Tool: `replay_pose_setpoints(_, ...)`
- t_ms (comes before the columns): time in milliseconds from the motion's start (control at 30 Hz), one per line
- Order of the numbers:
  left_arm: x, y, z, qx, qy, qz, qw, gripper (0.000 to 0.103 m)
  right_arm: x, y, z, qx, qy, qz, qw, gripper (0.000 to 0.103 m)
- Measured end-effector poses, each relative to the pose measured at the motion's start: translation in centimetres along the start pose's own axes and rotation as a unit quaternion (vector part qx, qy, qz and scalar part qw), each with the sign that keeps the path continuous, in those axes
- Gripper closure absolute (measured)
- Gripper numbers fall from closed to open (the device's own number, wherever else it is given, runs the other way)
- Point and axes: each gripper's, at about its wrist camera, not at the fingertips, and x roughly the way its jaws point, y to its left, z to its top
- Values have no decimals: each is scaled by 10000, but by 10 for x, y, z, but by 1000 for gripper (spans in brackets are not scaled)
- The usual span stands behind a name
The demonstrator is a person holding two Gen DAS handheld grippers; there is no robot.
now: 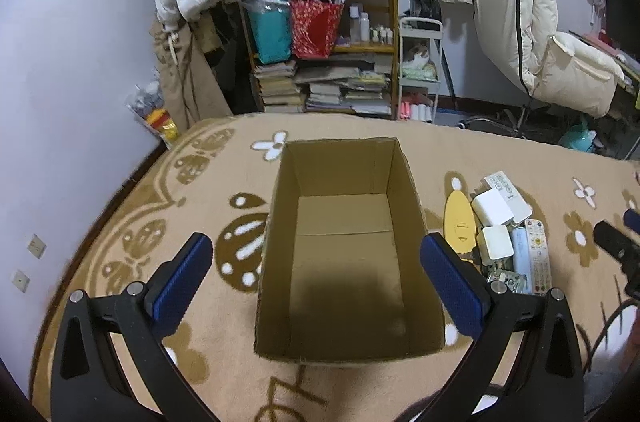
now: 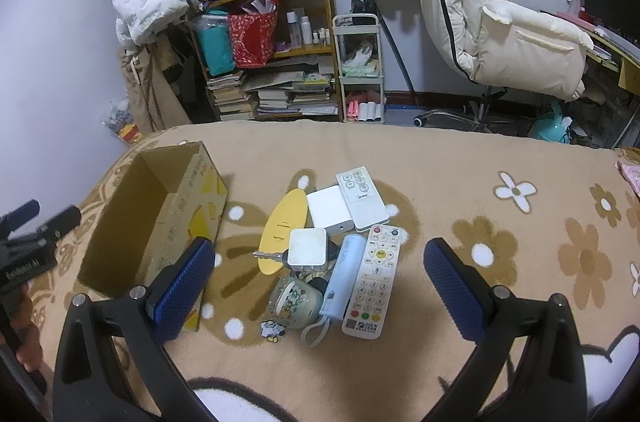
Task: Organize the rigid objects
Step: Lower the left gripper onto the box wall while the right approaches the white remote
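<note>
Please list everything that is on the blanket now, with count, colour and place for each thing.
cardboard box: 1, brown, empty, left of the pile
oval board: 1, yellow, pile's left edge
flat boxes: 2, white, pile's middle
remotes: 2, white, pile's right side and back
slim case: 1, pale blue, beside the long remote
round jar: 1, patterned, pile's front
key: 1, metal, under small box
left gripper: 1, open, above box
right gripper: 1, open, above pile
</note>
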Motion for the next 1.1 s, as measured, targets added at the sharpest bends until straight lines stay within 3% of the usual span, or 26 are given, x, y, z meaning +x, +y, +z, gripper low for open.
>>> replay_pose_setpoints(333,48,36,23,-68,510,49,9987,0,41,-5,1,72,549,-73,9984,0)
replay_pose_setpoints(567,86,48,13,-205,1057,137,9941,0,73,-17,-3,165,931,-356,9949,0)
replay_pose_setpoints(833,112,46,-4,-211,1546,178,9876,0,116,-41,-13,524,1557,-655,9842,0)
replay_pose_setpoints(933,123,48,-10,-239,1770,206,9837,1,130,-45,-20,330,1835,-1217,9749,0)
replay_pose_setpoints(1000,128,49,-11,-244,1843,230,9823,1,137,-49,-24,272,1969,-1287,9716,0)
replay_pose_setpoints(1100,133,49,-13,-251,1952,215,9802,11,142,-56,-29,423,2120,-1253,9683,0)
